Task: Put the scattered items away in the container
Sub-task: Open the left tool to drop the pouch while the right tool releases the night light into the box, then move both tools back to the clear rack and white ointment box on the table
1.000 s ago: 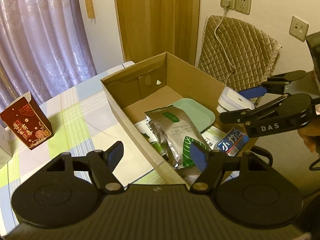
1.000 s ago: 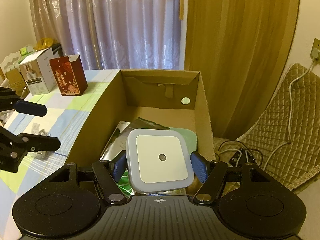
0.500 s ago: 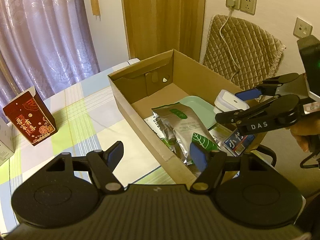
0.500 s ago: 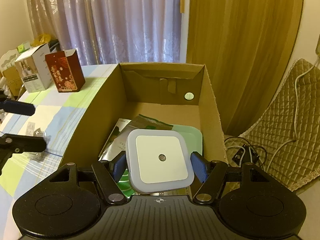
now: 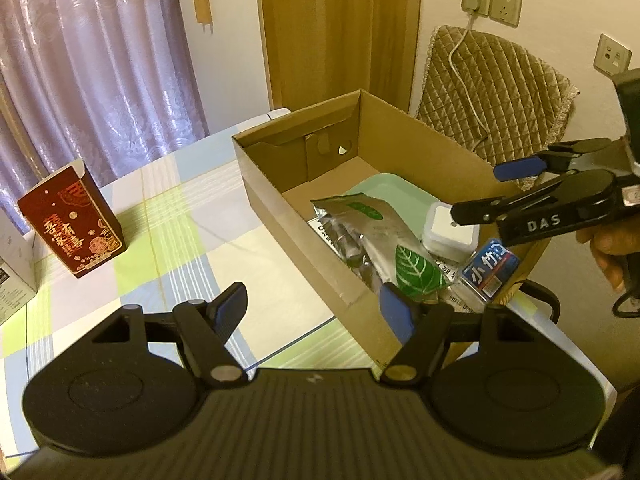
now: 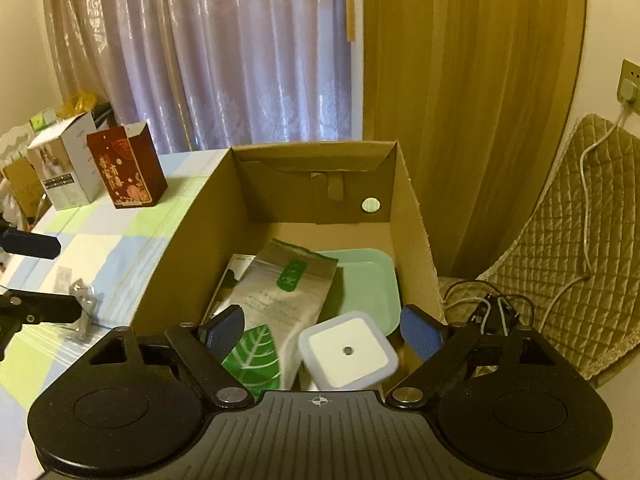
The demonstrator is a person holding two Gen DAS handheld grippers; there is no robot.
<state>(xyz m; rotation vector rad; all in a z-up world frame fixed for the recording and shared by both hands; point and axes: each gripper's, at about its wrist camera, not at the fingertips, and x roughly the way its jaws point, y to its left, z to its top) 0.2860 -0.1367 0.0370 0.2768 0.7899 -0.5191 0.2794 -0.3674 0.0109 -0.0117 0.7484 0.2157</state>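
Release step, as judged from the layout. The right gripper (image 6: pixel 322 330) hangs over the near end of the box (image 6: pixel 412 208) with its jaws spread wide and nothing between them; the white square light (image 6: pixel 349 354) lies loose below, inside the box, on the near part of the foil pouch (image 6: pixel 280 292). The left gripper (image 5: pixel 312 306) is likewise wide open and empty, held above the table (image 5: pixel 176 216) just outside the box's long wall.

Count inside the box: one light, one foil pouch with a green leaf, one pale green tray (image 6: pixel 370 280), one blue packet (image 5: pixel 490 270), and printed sheets under the pouch, number not clear.

Count outside the box, on the table: one red carton (image 5: pixel 72 226), one white carton (image 6: pixel 66 166), and one small clear wrapper (image 6: pixel 82 306) near the box's left wall.

Next move, by judgement: lift the right gripper clear of the box, then reach for the wrapper, the nearest loose item; it is thin and flat, so a low, shallow pinch is called for.
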